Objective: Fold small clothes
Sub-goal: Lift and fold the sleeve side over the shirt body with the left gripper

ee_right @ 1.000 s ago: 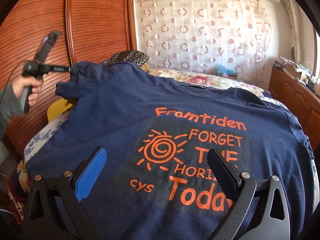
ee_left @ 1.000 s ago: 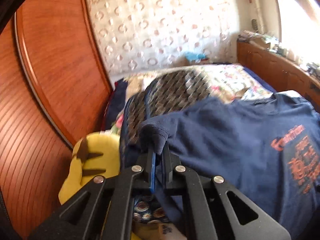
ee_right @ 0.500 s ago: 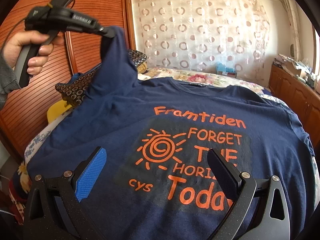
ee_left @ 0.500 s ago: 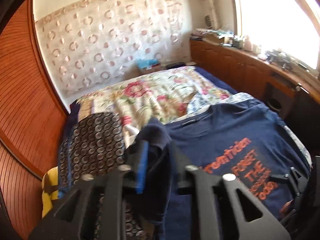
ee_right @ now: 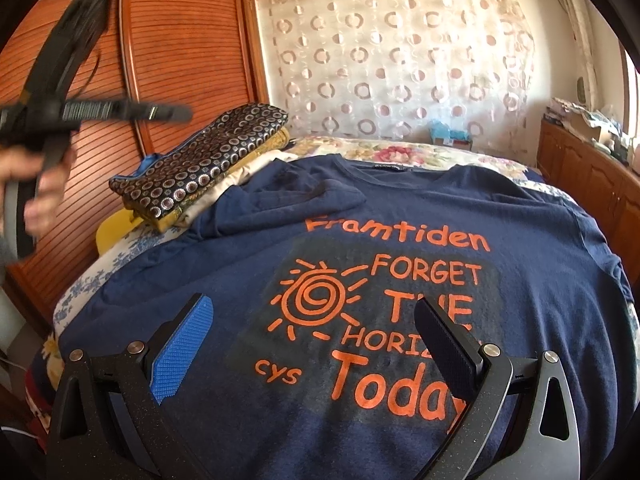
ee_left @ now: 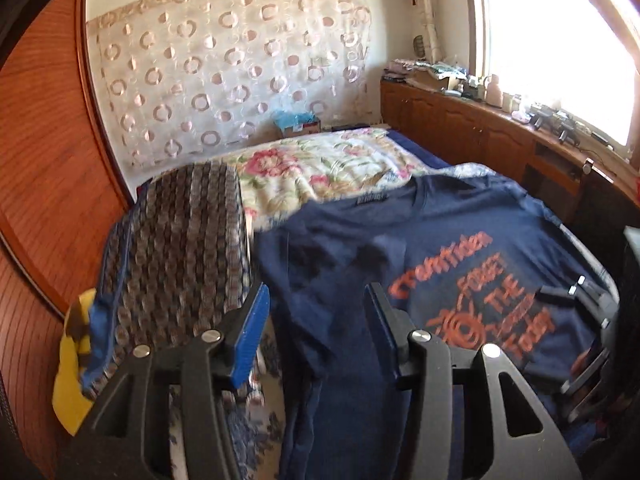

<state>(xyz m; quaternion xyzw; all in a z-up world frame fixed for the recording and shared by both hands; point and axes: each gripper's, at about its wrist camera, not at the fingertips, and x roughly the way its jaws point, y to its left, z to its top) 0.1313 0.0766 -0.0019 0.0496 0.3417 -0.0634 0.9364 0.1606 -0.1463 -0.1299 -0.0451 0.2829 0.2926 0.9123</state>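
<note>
I see the navy T-shirt (ee_right: pixel 400 216) with orange print lying face up on the bed, its left sleeve (ee_right: pixel 296 196) folded inward.

— What is the navy short-sleeved T-shirt (ee_right: pixel 400 216) made of?
— Soft matt cloth, its orange print flat and slightly rubbery.
— And the reddish-brown slatted wardrobe door (ee_right: pixel 180 48)?
— Glossy ribbed wood. The right hand-held gripper (ee_right: pixel 316 344) looks matt black plastic, one blue pad (ee_right: pixel 182 350) finely textured.
</note>
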